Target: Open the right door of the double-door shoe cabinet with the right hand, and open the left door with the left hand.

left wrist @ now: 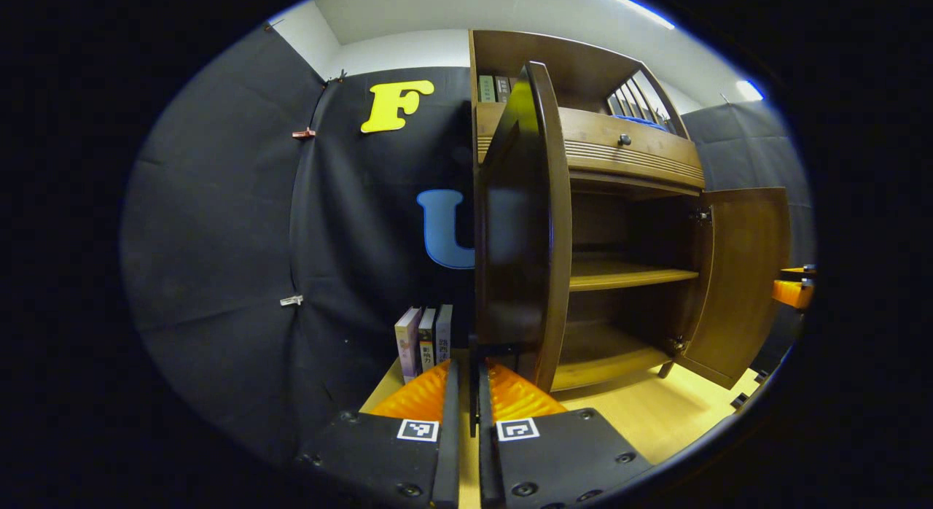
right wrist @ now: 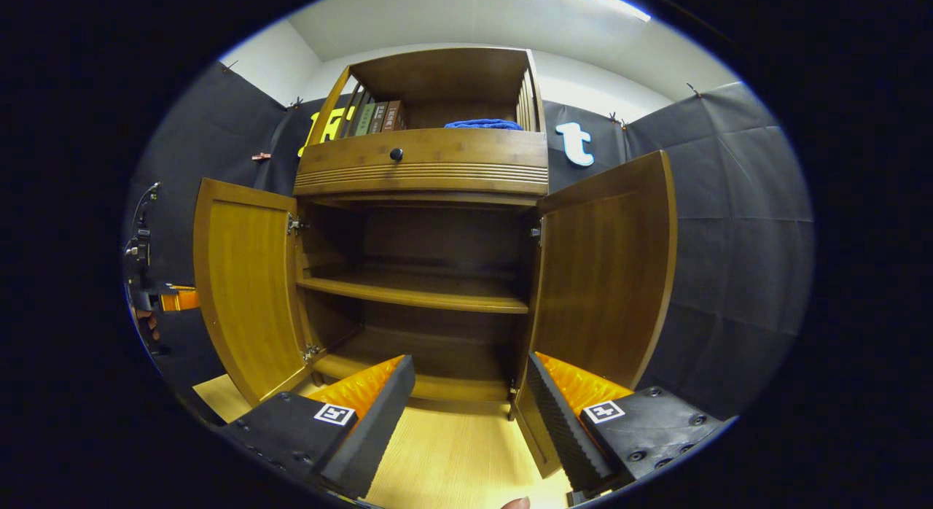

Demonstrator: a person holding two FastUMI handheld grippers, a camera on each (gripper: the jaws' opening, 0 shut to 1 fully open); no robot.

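The wooden shoe cabinet stands with both doors swung wide and its shelves bare. In the left gripper view the left door is edge-on right in front of me. My left gripper is shut, its tips pinching a thin dark handle low on the door's outer face. The right gripper view shows that gripper and a hand beyond the left door. My right gripper is open and holds nothing. Its right finger lies beside the lower inner face of the right door. The right gripper also peeks past the right door.
Above the doors is a drawer with a dark knob, and an open top shelf holds books and a blue cloth. Three books stand against the black wall left of the cabinet. Light wooden floor lies in front.
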